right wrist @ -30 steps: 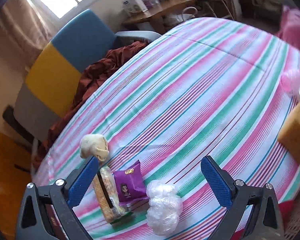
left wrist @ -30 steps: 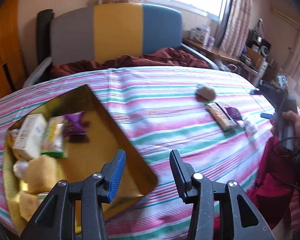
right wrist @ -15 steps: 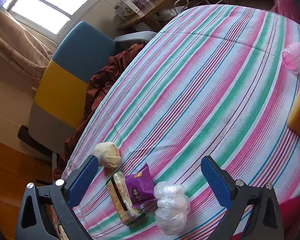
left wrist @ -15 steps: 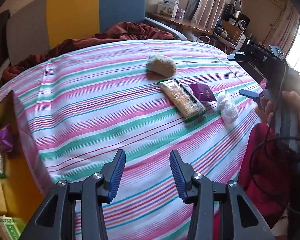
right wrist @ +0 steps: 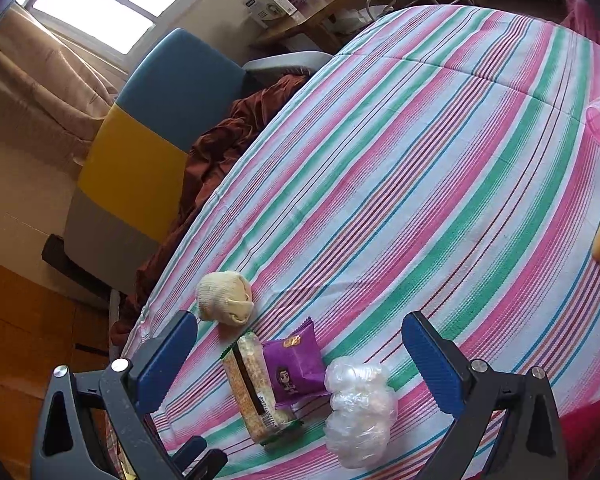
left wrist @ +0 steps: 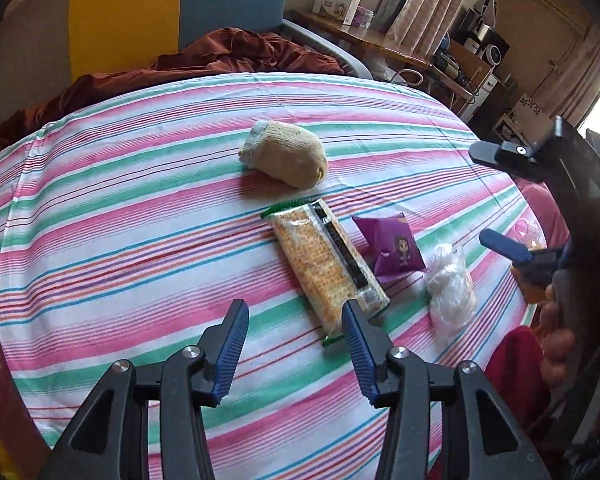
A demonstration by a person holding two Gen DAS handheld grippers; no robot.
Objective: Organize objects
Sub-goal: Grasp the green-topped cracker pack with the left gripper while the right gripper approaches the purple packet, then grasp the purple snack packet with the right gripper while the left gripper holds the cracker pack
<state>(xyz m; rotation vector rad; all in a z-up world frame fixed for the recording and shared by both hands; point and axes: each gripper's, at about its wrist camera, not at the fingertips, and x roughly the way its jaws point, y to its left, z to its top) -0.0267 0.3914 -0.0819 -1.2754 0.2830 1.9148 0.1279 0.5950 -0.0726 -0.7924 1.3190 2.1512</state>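
Plainly, both the left gripper [left wrist: 294,334] and right gripper [right wrist: 300,354] hold their fingers apart, empty, above the cracker pack [left wrist: 327,268].

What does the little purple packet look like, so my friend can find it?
Look at the striped tablecloth, at the row of four things. The purple packet sits between the long cracker pack and the crinkly clear bag. It is the only purple one, with a tiny cartoon face on it.

Rolled beige sock [left wrist: 283,153], long cracker pack [left wrist: 327,269] lying flat, purple snack packet [left wrist: 392,247] beside it, crumpled clear bag [left wrist: 449,289] at the end
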